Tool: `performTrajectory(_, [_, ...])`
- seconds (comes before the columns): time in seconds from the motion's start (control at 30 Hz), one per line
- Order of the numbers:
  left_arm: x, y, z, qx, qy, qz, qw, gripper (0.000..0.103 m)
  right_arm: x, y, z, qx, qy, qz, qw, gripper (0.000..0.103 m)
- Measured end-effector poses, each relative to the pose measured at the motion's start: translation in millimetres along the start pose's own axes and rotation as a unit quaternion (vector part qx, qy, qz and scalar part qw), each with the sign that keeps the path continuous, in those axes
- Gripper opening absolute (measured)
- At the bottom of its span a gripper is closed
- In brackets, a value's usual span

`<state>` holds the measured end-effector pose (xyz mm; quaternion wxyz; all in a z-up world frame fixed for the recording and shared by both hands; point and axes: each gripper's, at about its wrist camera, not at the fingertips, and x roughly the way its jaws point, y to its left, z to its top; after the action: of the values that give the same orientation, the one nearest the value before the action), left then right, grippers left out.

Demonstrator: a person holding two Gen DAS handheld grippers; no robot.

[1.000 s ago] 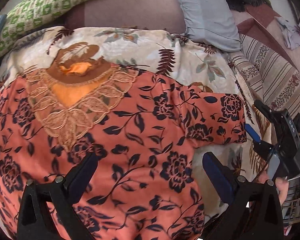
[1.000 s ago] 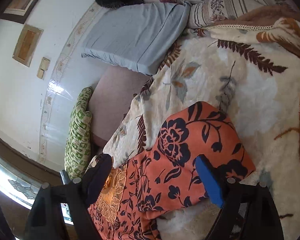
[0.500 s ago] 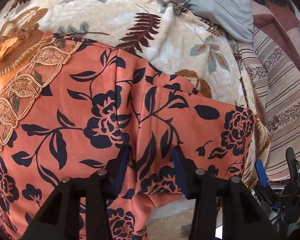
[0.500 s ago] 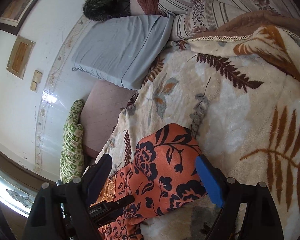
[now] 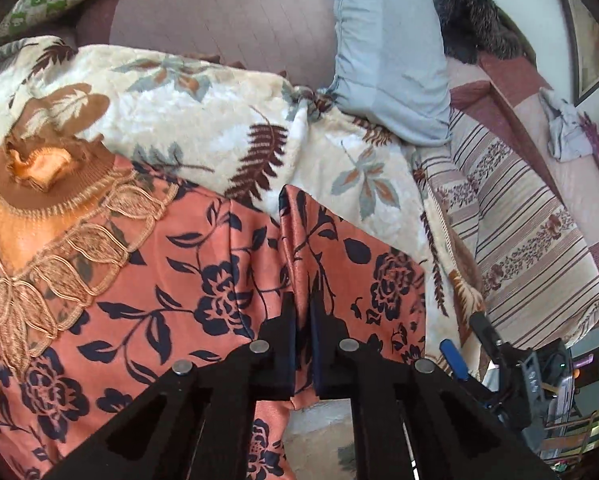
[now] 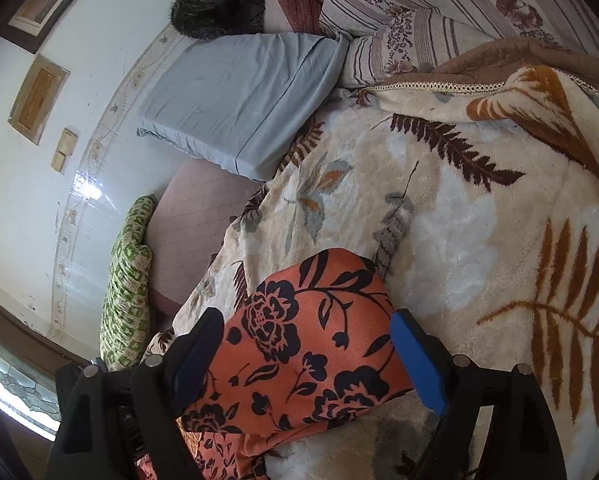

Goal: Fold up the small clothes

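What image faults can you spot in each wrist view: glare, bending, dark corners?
Left wrist view: fisheye bending curves the striped cover, corners go black, the garment stays sharp. Right wrist view: glare patch on the wall, bright window washed out, edges curved.

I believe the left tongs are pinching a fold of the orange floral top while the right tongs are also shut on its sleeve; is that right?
Only partly. The left tongs do pinch the orange floral top, but the right wrist view shows the right tongs standing open, their fingers either side of the sleeve without gripping it.
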<state>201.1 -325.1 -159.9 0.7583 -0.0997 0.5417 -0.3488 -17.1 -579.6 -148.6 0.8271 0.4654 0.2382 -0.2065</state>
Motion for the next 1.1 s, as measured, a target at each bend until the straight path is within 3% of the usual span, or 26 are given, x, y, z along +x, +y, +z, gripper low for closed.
performTrajectory(0.2, [-101.0,62.1,30.7,-0.024,-0.075,0.045,0.9959,0.005,13.4,15.7,-12.4,-0.020,0.018,0.001,1.000,0.087])
performTrajectory(0.33, [-168.4,126.4,41.0,-0.053,-0.122,0.111,0.9849,0.005,27.0,33.0,-26.4,-0.037,0.042,0.016,0.998,0.087])
performTrajectory(0.43, [-205.8,176.3,43.7,-0.079,-0.135,0.159,0.9749,0.005,40.7,50.0,-41.5,-0.055,0.069,0.038,0.995,0.088])
performTrajectory(0.53, [-221.5,216.2,38.1,-0.100,-0.131,0.200,0.9658,0.005,51.6,73.5,-60.4,-0.097,0.089,0.055,0.990,0.087])
performTrajectory(0.63, [-225.4,247.3,26.5,-0.124,-0.127,0.217,0.9598,0.005,61.5,94.6,-81.7,-0.137,0.109,0.069,0.982,0.081])
performTrajectory(0.73, [-220.9,268.4,16.5,-0.137,-0.118,0.227,0.9570,0.005,71.6,113.0,-102.2,-0.180,0.131,0.075,0.972,0.073])
performTrajectory(0.97, [-220.5,292.5,3.0,-0.150,-0.107,0.246,0.9517,0.005,86.9,141.3,-137.7,-0.239,0.172,0.093,0.951,0.073])
performTrajectory(1.03, [-228.2,303.5,-2.5,-0.162,-0.106,0.263,0.9451,0.005,99.2,142.5,-146.5,-0.246,0.200,0.079,0.945,0.073])
performTrajectory(1.1, [-242.1,322.4,-11.3,-0.186,-0.107,0.270,0.9388,0.007,123.1,136.5,-160.6,-0.252,0.253,0.033,0.933,0.073])
